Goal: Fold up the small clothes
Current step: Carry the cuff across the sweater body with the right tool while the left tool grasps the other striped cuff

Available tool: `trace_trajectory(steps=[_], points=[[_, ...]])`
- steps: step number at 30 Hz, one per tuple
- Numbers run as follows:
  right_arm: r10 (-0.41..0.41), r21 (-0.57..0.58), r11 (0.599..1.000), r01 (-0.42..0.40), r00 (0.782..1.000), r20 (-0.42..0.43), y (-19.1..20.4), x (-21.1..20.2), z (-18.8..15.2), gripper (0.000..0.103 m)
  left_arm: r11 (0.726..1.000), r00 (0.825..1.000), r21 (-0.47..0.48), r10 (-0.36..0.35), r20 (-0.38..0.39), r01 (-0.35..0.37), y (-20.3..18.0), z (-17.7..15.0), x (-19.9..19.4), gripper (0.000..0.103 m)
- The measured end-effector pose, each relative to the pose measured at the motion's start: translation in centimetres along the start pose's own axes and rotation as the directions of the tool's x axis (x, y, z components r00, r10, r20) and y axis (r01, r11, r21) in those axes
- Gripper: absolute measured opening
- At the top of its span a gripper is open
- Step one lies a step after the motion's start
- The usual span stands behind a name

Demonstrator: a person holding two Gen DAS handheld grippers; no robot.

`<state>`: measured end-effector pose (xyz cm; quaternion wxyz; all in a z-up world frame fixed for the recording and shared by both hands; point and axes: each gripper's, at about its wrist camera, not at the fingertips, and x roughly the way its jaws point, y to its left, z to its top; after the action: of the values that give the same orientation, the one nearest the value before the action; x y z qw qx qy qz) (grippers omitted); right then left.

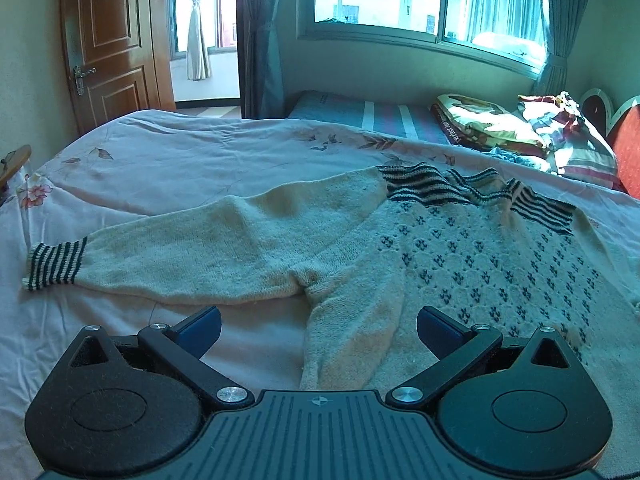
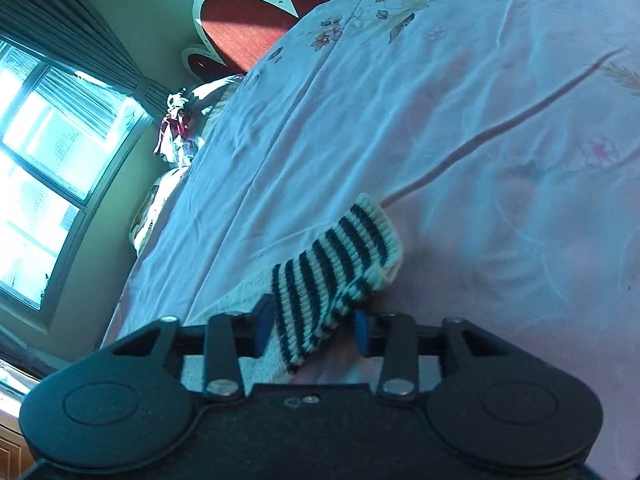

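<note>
Where daylight falls, sweater (image 1: 400,248) on bedspread (image 1: 180,160).

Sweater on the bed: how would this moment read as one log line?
left gripper: open, over sweater | right gripper: around striped cuff, grip unclear | sweater: flat on bed

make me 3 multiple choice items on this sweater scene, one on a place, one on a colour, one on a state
1. Where does the sweater lie?
A. on the bed
B. on a chair
C. on the floor

2. What colours are the stripes on the cuff?
A. red and yellow
B. dark and cream
C. plain pink

3. How are the left tongs?
A. shut on the collar
B. open, holding nothing
C. shut on a pillow

Answers: 1 A, it is spread on the bedcover; 2 B, dark bands alternate with cream; 3 B, the fingers stand wide apart.
</note>
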<state>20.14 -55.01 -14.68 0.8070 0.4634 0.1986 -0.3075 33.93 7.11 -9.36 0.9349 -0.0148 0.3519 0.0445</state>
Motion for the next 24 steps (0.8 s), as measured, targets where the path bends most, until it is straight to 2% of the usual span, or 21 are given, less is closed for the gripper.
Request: trace_trajectory(steps=[1,2,5,7,10,13,16,17,19,21,24], points=[[-0.008,-0.008,1.000,0.008,1.000,0.002,-0.2,0.2,0.1,0.008,1.000,1.000,-0.003,0.000,-0.003,0.000,0.0,0.2,0.4,0.103],[-0.010,-0.023,1.000,0.010,1.000,0.003,-0.1,0.4,0.2,0.005,1.000,1.000,-0.008,-0.003,-0.007,0.003,0.0,0.2,0.7,0.103],[-0.057,-0.170,0.984,0.060,0.998,0.024,2.4,0.1,-0.2,0.006,0.999,0.999,-0.039,-0.006,-0.040,0.004,0.7,0.6,1.9,0.103],[-0.034,-0.277,0.960,0.045,0.998,0.043,5.3,-0.5,-1.4,0.006,0.998,0.999,-0.064,0.001,-0.048,-0.004,1.5,0.7,2.3,0.103],[0.057,-0.455,0.890,-0.036,0.998,0.032,10.8,-1.3,-4.4,0.006,0.997,0.998,-0.080,0.020,-0.054,-0.024,2.9,0.8,2.8,0.103],[0.161,-0.612,0.774,-0.162,0.985,-0.058,16.8,-1.7,-9.2,0.006,0.996,0.998,-0.090,0.005,-0.061,-0.010,4.4,0.9,3.0,0.103],[0.238,-0.676,0.664,-0.320,0.947,-0.215,22.7,-1.3,-15.1,0.006,0.995,0.998,-0.095,0.014,-0.056,-0.019,5.8,0.9,2.7,0.103],[0.250,-0.679,0.641,-0.358,0.934,-0.257,24.0,-1.1,-16.9,0.006,0.994,0.998,-0.103,0.014,-0.054,-0.019,6.2,0.9,2.6,0.103],[0.262,-0.705,0.564,-0.429,0.903,-0.340,26.9,-0.8,-21.4,0.006,0.993,0.998,-0.117,0.018,-0.052,-0.024,7.3,0.8,2.3,0.103],[0.257,-0.718,0.509,-0.474,0.880,-0.399,28.6,-0.6,-25.1,0.006,0.992,0.999,-0.126,0.023,-0.049,-0.029,8.3,0.7,2.0,0.103],[0.229,-0.718,0.456,-0.526,0.849,-0.476,30.3,-0.1,-29.8,0.006,0.992,0.998,-0.113,0.046,-0.036,-0.050,9.4,0.7,1.6,0.103]])
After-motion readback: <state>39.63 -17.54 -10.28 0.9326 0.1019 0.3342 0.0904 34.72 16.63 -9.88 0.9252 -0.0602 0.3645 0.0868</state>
